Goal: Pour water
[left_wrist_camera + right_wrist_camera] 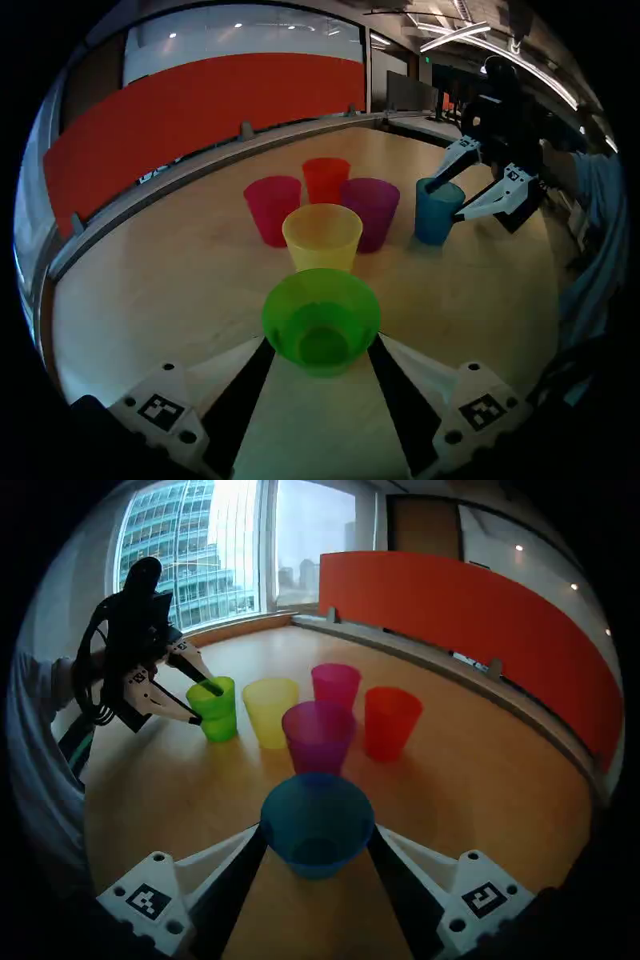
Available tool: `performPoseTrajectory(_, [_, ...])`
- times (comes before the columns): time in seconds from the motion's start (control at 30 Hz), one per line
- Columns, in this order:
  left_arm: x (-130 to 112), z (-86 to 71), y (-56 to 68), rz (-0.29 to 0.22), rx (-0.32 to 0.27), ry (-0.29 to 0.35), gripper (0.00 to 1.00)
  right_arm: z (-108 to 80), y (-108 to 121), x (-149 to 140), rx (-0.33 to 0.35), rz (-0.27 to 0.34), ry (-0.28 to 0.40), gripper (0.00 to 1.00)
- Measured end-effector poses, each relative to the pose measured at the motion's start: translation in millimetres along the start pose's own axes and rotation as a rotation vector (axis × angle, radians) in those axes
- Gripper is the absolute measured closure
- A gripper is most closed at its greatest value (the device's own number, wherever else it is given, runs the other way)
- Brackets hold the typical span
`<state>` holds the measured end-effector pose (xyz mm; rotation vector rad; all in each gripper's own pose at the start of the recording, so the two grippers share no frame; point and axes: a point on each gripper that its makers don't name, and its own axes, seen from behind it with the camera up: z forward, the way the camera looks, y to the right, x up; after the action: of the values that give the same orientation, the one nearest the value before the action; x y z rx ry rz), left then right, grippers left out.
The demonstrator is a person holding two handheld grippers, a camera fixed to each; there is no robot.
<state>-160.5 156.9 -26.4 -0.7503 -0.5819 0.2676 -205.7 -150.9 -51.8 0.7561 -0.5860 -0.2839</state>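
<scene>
Green cup (322,312) sits nearest, clasped between the fingers of the left gripper (322,342). The right gripper (317,832) is closed the same way around the blue cup (317,816). I cannot tell whether either cup holds water. The step looks like the grasp before pouring. Next, one cup must be lifted and tipped steadily over a receiving rim. Beyond stand the yellow cup (322,236), purple cup (370,212), pink cup (272,208) and orange cup (326,180), clustered on a pale wooden table (160,288). An orange partition (200,104) and windows (192,552) lie behind.
</scene>
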Motion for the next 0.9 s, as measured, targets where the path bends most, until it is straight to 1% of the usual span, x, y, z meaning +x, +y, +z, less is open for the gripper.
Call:
performPoseTrajectory(0.43, [-1.6, -1.1, -0.5, 0.016, 0.013, -0.011, 0.18, -3.8, -0.2, -3.0, -0.024, -0.026, 0.004, 0.08])
performPoseTrajectory(0.6, [-1.1, -1.1, -1.5, 0.016, 0.020, -0.013, 0.17, -4.3, 0.7, -1.1, -0.035, -0.019, 0.009, 0.01])
performPoseTrajectory(0.67, [-1.5, -1.1, -3.1, 0.020, 0.030, -0.015, 0.12, -4.7, 0.0, -1.0, -0.033, -0.015, 0.007, 0.01])
performPoseTrajectory(0.73, [-2.1, -1.4, -4.8, 0.024, 0.041, -0.019, 0.03, -5.0, -1.0, -0.5, -0.030, -0.011, 0.006, 0.01])
performPoseTrajectory(0.9, [-4.1, -2.3, -5.2, 0.015, 0.044, -0.028, 0.00, -5.5, -2.2, 0.3, -0.028, -0.007, 0.005, 0.01])
